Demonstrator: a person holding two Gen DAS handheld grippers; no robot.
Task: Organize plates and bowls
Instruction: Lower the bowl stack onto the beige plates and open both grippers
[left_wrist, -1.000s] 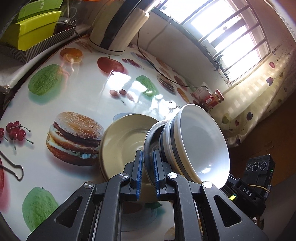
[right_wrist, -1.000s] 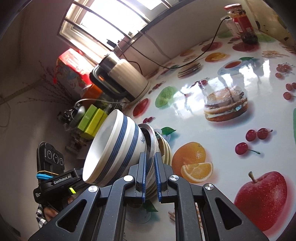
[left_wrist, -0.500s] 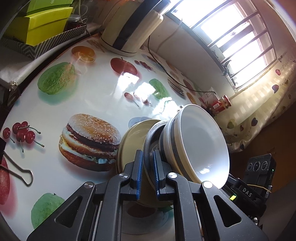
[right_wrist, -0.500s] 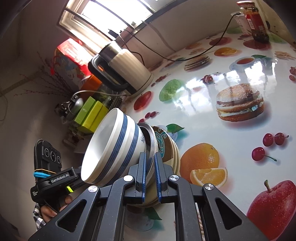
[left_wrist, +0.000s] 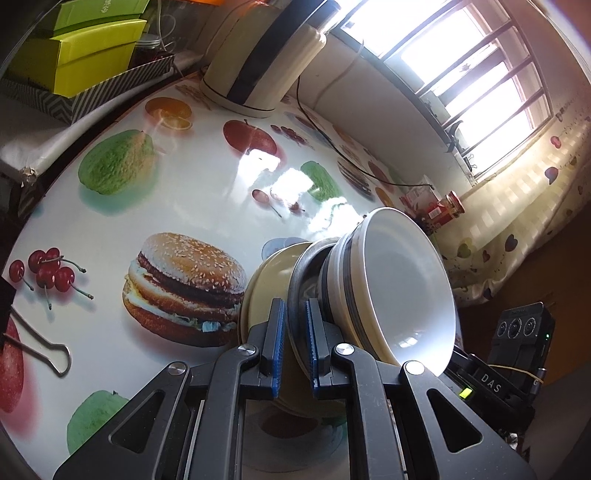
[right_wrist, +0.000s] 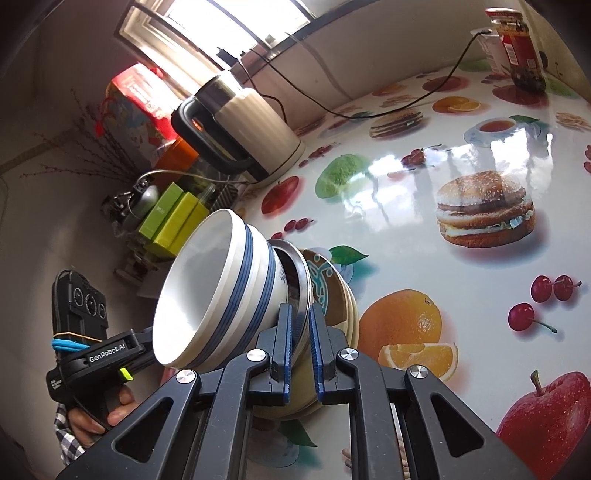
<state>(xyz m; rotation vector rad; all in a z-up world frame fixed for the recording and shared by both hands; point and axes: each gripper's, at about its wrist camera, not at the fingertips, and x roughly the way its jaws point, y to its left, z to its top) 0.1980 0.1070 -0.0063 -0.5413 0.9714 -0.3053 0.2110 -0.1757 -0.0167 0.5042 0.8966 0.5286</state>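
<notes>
Your left gripper (left_wrist: 294, 341) and right gripper (right_wrist: 303, 347) both clench the metal plate's (left_wrist: 295, 291) rim — opposite sides. The blue-striped bowl (right_wrist: 221, 291) sits in it, above beige plates (left_wrist: 264, 284).

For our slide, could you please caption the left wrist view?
Left hand-held gripper pinching metal plate beneath striped bowl.

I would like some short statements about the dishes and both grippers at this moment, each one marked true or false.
1. Both grippers clamp the rim of the metal plate. True: the left gripper and the right gripper each pinch it.
2. The striped bowl sits on the metal plate. True.
3. The striped bowl has red bands. False: they are blue.
4. The kettle lies on its side. False: it stands upright.
5. The binder clip lies inside the bowl. False: it is on the table.
</notes>
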